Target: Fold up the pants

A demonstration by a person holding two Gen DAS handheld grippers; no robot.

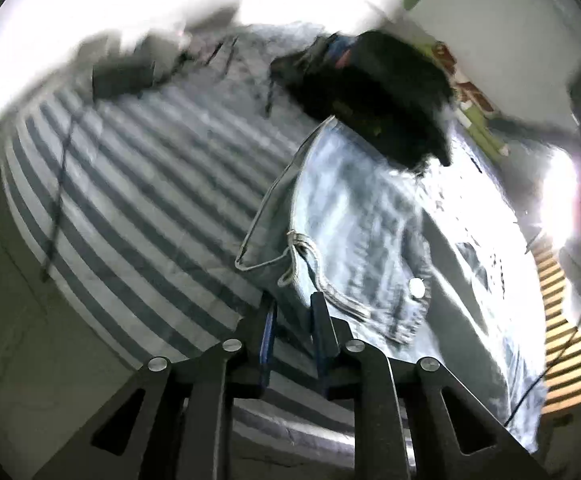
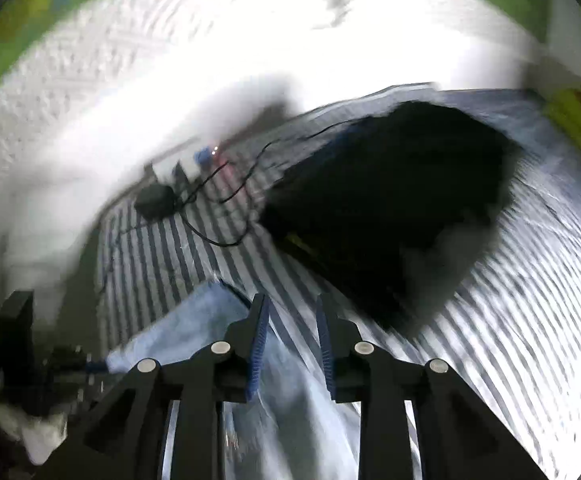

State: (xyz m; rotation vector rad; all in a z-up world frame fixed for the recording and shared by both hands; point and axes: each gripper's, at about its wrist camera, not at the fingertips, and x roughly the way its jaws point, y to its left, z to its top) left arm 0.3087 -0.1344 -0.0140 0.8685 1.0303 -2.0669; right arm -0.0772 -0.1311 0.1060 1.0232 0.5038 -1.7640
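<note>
Both tools are gripping: the left tool (image 1: 293,312) and right tool (image 2: 292,320), jaws narrow, each pinch the pale blue denim pants (image 1: 354,216) just before the black bag (image 1: 374,92) on the striped bed (image 1: 130,184) (lifting to fold, I judge), and next must carry the edge over evenly.

The left gripper (image 1: 292,312) tilts steeply downward, its 2 blue-padded fingers (image 1: 268,336) standing a narrow gap apart with denim fabric between them at the tips. The right gripper (image 2: 292,320) also tilts steeply downward, its 2 ribbed blue pads (image 2: 259,340) a narrow gap apart, pale fabric lying between and under them; whether they pinch it is unclear.
</note>
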